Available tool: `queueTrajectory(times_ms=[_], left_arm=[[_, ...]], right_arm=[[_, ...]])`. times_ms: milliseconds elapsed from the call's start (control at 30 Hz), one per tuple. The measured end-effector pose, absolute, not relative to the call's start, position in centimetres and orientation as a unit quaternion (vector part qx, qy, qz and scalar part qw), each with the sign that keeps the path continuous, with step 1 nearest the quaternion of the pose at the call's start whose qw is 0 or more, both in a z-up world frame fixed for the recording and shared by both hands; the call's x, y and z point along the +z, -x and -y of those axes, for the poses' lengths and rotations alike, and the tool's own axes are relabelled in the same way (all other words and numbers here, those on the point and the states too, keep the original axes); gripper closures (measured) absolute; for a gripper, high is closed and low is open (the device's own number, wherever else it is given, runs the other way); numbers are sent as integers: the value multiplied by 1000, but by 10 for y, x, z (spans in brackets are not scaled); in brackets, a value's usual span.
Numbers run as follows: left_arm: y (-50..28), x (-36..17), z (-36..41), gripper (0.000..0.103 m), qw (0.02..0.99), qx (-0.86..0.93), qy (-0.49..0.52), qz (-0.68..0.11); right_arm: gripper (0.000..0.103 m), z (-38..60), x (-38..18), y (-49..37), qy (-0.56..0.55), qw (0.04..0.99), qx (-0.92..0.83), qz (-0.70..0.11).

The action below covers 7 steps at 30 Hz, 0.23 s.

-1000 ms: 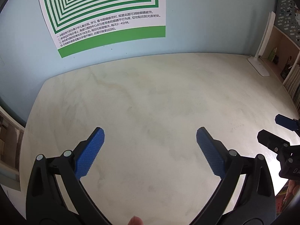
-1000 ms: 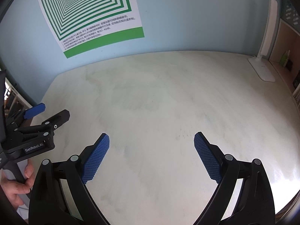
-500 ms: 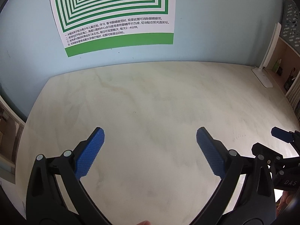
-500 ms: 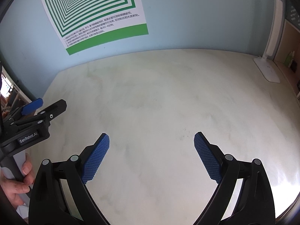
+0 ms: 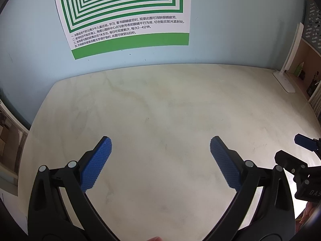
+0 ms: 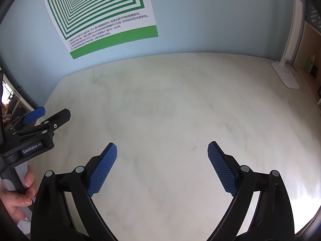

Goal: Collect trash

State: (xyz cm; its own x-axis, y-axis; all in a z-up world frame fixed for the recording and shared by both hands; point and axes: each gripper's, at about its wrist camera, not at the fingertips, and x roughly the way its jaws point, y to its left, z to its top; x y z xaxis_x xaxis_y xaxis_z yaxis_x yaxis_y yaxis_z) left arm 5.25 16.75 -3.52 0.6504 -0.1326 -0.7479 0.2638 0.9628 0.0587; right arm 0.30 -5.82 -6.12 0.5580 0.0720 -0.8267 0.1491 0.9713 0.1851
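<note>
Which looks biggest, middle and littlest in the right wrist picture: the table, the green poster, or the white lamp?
1. Table: it fills most of the picture.
2. Green poster: smaller, though its top is cut off.
3. White lamp: littlest.

The lamp and poster sit farther from the camera, so this is only how they look.

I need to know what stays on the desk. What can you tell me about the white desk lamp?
The white desk lamp stands at the desk's far right corner, beside the wooden shelf. It looks like plastic: a flat, elongated base resting on the desktop and a slim bar rising nearly upright against the blue wall. It appears unlit. Neither gripper touches it.
</note>
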Motion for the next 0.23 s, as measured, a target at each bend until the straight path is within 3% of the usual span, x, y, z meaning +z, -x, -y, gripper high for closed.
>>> queueTrajectory(times_ms=[233], left_arm=[[-55,-38,-167,7,903,-107,-85,-408]], right_arm=[[12,57,-62,-5,-113,874,-22,-472]])
